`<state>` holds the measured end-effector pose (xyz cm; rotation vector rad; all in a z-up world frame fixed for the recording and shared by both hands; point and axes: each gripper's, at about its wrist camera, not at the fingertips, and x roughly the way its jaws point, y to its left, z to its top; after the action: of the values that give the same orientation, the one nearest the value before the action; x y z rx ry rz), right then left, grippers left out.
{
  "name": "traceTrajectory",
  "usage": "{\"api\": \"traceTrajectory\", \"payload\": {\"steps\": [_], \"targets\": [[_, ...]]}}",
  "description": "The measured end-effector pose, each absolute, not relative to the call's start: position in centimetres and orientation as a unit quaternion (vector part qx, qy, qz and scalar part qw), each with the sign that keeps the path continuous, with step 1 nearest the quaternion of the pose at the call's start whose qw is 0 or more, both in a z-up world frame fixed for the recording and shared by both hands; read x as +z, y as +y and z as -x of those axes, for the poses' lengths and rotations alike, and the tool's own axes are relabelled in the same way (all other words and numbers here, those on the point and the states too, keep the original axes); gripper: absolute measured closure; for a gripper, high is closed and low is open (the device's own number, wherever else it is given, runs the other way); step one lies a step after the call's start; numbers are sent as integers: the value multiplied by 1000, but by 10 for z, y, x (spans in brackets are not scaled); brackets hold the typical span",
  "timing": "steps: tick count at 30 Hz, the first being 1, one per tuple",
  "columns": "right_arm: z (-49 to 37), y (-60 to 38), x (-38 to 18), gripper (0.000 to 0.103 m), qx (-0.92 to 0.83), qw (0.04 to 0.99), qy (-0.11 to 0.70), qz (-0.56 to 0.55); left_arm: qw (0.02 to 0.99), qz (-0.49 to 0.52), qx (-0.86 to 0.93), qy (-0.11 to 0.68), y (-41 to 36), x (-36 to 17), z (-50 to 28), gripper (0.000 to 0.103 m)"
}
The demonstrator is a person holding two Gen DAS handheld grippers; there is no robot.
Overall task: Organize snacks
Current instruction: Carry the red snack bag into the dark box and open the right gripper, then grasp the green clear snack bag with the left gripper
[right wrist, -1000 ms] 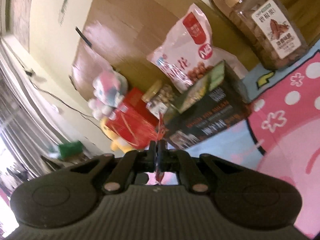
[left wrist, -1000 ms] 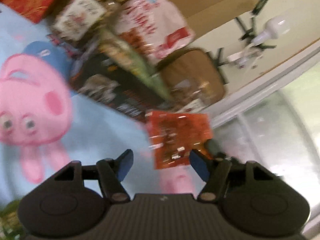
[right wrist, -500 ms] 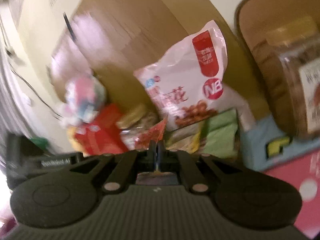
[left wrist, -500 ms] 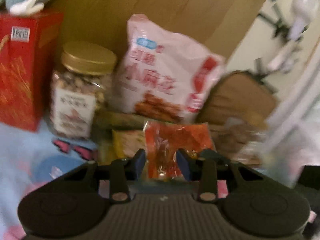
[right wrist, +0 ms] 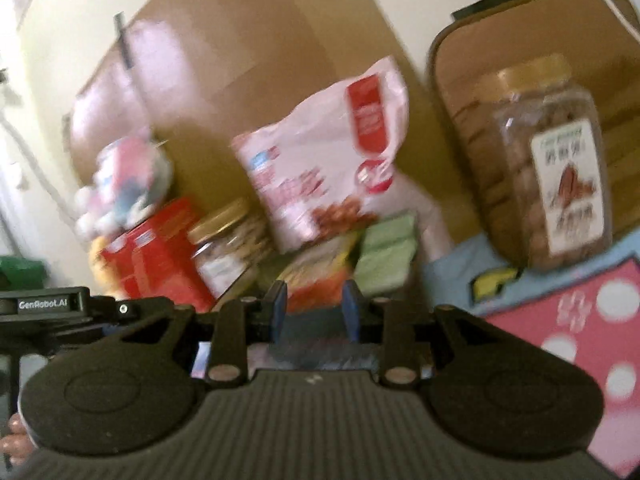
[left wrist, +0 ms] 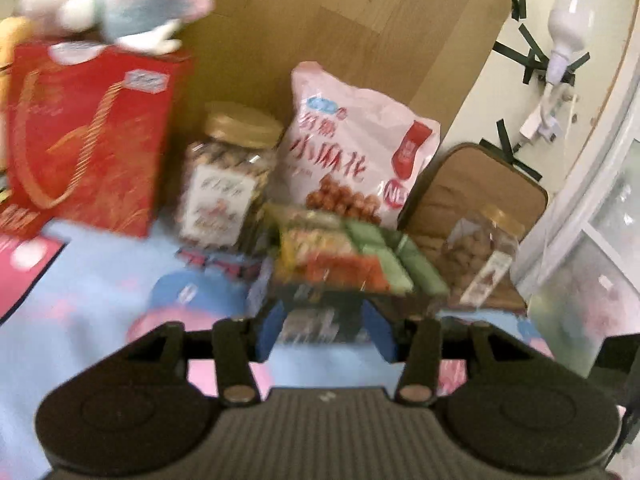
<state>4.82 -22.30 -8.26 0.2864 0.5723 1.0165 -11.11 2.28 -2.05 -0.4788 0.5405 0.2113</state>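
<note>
A dark open box (left wrist: 344,308) holds small snack packets: yellow, green (left wrist: 384,248) and a red one (left wrist: 344,270). The same box shows in the right wrist view, with the red packet (right wrist: 316,292) lying in it beside green packets (right wrist: 388,260). My left gripper (left wrist: 326,330) is open and empty just in front of the box. My right gripper (right wrist: 314,312) is open and empty, close over the box's near edge. Both views are blurred.
Behind the box stand a pink-white snack bag (left wrist: 352,148), a gold-lidded nut jar (left wrist: 228,188), a red gift box (left wrist: 88,140) with a plush toy (left wrist: 120,0) on top, and a second nut jar (right wrist: 548,176) at the right. A cardboard sheet (left wrist: 340,20) backs them. A cartoon mat (left wrist: 100,288) covers the floor.
The right gripper, shut on the red packet before, has opened and the packet now lies in the box. The left gripper's fingers, close around the packet half a second ago, have spread wide.
</note>
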Motion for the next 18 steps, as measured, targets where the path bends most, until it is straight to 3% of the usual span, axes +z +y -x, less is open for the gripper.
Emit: {"api": "traceTrajectory", "payload": {"steps": [9,15,18], "targets": [[50,-199,-122,69,609,688,391,-46,898,273,141,316,27,-63,228,53],[82,-183,-124,68,609,701,371,17,879,319,127,331,30,-89,251,53],[92,-175,-127,58,613,704,356,43,879,333,107,325,24,-100,251,45]]}}
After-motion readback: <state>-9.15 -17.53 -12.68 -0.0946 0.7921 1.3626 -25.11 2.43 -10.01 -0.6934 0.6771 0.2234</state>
